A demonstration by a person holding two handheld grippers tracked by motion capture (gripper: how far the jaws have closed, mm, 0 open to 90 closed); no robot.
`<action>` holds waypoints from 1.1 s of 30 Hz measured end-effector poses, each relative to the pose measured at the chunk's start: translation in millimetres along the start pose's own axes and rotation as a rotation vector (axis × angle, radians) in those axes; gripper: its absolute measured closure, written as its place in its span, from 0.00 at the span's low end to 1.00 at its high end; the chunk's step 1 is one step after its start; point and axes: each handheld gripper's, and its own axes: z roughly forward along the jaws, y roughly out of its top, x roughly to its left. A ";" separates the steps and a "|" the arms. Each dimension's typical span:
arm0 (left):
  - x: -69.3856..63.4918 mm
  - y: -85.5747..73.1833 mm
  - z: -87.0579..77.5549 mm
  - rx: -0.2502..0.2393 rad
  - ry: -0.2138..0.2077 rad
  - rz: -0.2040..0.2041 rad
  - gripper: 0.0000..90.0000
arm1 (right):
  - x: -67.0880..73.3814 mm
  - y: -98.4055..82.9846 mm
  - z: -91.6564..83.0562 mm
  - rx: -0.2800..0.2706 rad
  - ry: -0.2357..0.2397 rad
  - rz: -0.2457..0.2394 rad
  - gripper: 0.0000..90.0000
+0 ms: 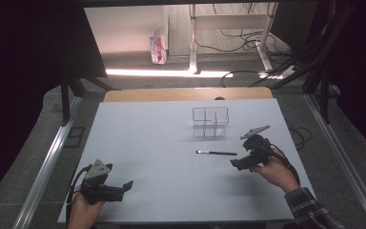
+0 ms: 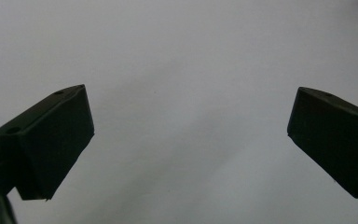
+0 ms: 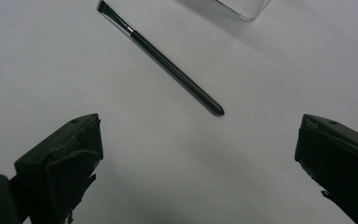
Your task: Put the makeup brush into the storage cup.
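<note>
Where the table's (image 1: 138, 143) right half meets its middle lies a slim black brush (image 1: 216, 152), flat on the white top, just nearer than the clear divided organizer (image 1: 210, 121). Near its handle end hovers the right gripper (image 1: 240, 163), jaws spread wide, empty. By the near left corner the left gripper (image 1: 124, 187) gapes too, holding nothing.

We see a white table (image 1: 147, 143) with a thin black brush (image 3: 161, 57) lying flat on it just ahead of the right gripper's (image 3: 198, 140) wide-apart jaws, and a clear plastic box (image 1: 210, 122) standing farther past the brush.
</note>
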 end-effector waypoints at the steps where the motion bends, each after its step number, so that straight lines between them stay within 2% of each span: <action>1: 0.0 0.0 0.0 0.000 0.000 0.000 0.01 | -0.6 2.8 1.9 0.006 -0.001 -0.010 0.01; 20: 0.4 -0.1 0.2 0.001 -0.002 -0.001 0.01 | -0.6 26.7 19.7 0.049 0.011 -0.061 0.01; 33: 0.7 -0.2 0.4 0.004 -0.002 -0.001 0.01 | 4.9 42.9 32.3 0.079 0.013 -0.106 0.08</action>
